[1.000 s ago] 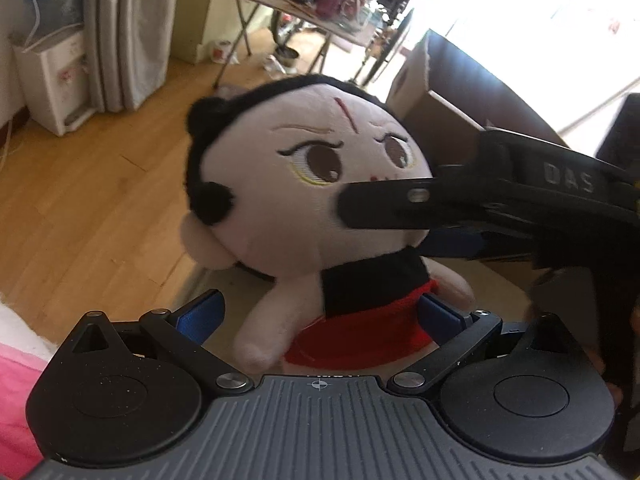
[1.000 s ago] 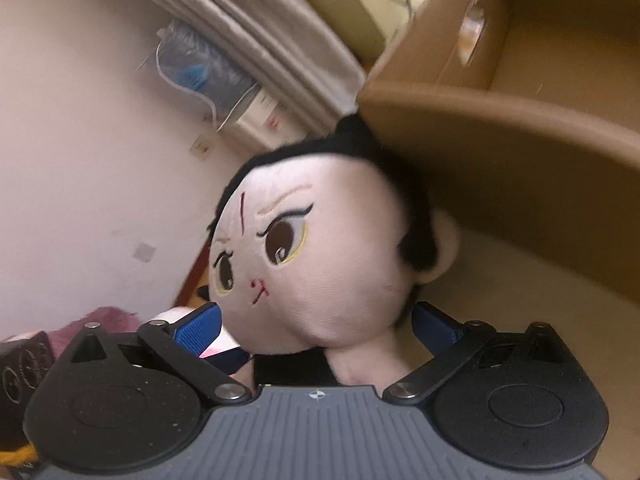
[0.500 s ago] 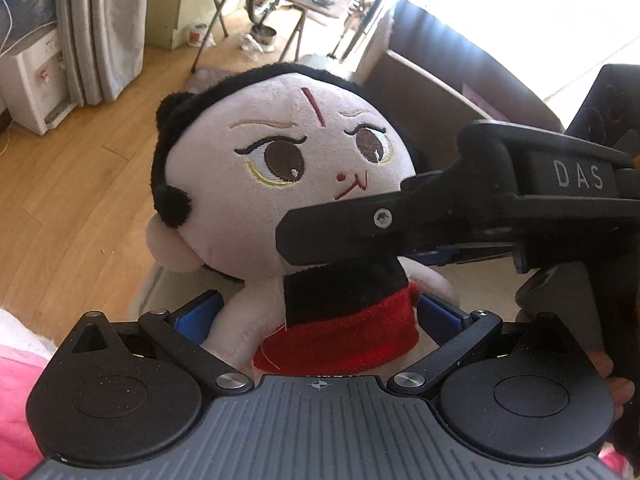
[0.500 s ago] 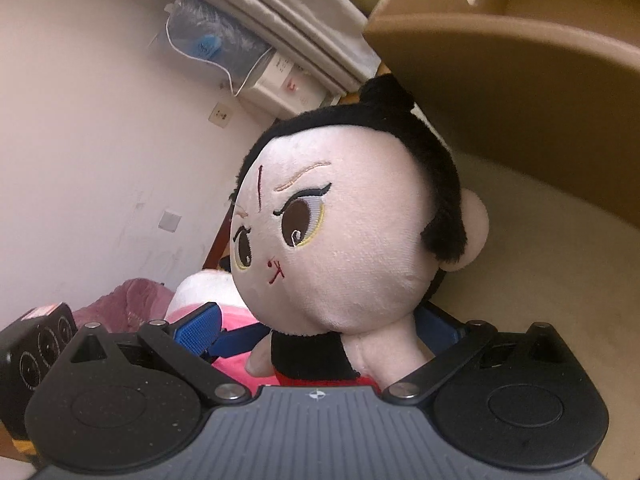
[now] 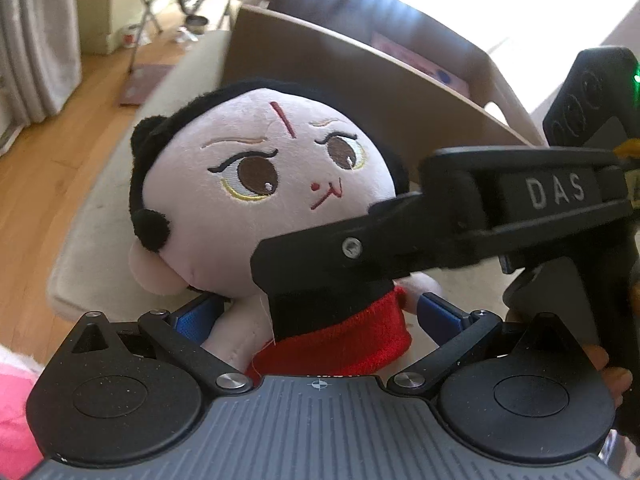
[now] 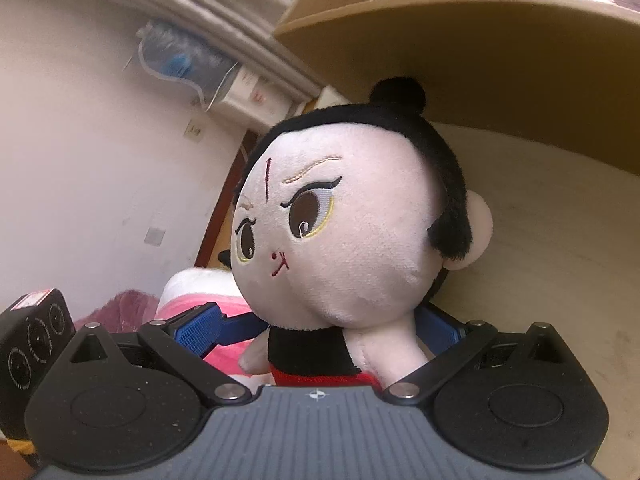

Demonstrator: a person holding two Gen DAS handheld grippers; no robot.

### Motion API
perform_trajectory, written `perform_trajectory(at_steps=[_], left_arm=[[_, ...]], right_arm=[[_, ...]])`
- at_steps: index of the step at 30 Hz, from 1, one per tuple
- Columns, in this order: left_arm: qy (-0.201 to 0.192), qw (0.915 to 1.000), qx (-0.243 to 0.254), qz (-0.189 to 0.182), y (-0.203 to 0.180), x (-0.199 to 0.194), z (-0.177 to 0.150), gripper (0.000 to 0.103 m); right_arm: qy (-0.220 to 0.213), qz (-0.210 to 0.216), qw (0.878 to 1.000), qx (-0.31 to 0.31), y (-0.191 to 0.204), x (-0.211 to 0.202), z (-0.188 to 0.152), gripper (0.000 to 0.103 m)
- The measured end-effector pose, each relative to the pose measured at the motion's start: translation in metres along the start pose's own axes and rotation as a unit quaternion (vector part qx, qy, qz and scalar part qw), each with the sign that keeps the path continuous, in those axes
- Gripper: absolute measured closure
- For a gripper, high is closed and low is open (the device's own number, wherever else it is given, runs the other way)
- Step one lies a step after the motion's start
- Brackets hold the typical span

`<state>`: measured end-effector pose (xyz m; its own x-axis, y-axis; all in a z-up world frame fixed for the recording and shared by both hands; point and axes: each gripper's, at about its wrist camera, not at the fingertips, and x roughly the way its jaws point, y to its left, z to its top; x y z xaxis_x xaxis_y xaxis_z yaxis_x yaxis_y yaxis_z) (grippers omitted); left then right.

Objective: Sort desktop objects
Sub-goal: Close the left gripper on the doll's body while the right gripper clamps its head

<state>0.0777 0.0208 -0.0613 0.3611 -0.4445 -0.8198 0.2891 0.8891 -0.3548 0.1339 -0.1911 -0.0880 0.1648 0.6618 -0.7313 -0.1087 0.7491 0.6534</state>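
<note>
We are holding a doll with both grippers. It is soft plush: a big round pale head, black fuzzy hair with small buns, stitched brown eyes, a red line on the forehead, a black collar and a red fleecy body. It is standing upright, its long axis going from body up to head, and its face is turning toward our left gripper. The blue ribbed pads of this gripper are pressing the red body from both sides. Our right gripper, of hard black plastic, is closing on the body from the side too. The doll is staying above a beige cushion, just in front of a smooth brown cardboard box.
</note>
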Motion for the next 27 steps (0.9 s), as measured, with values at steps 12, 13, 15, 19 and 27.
perform_trajectory(at_steps=[12, 13, 15, 19, 27], left_arm=[[0.017, 0.9994, 0.026, -0.015, -0.005, 0.019, 0.01, 0.0], [0.016, 0.9995, 0.023, -0.016, -0.003, 0.017, 0.011, 0.0], [0.014, 0.9997, 0.016, -0.014, -0.002, 0.016, 0.013, 0.0], [0.005, 1.0, 0.005, -0.007, 0.0, 0.014, 0.016, 0.0], [-0.011, 0.9998, -0.013, 0.014, 0.01, 0.006, 0.017, 0.0]], right_arm=[[-0.024, 0.002, 0.998, 0.054, -0.033, -0.012, -0.01, 0.0], [-0.023, 0.003, 0.998, 0.054, -0.033, -0.013, -0.009, 0.0], [-0.024, 0.005, 0.998, 0.057, -0.032, -0.015, -0.007, 0.0], [-0.026, 0.008, 0.998, 0.062, -0.029, -0.02, -0.003, 0.0], [-0.044, 0.005, 0.997, 0.061, -0.034, -0.04, -0.008, 0.0]])
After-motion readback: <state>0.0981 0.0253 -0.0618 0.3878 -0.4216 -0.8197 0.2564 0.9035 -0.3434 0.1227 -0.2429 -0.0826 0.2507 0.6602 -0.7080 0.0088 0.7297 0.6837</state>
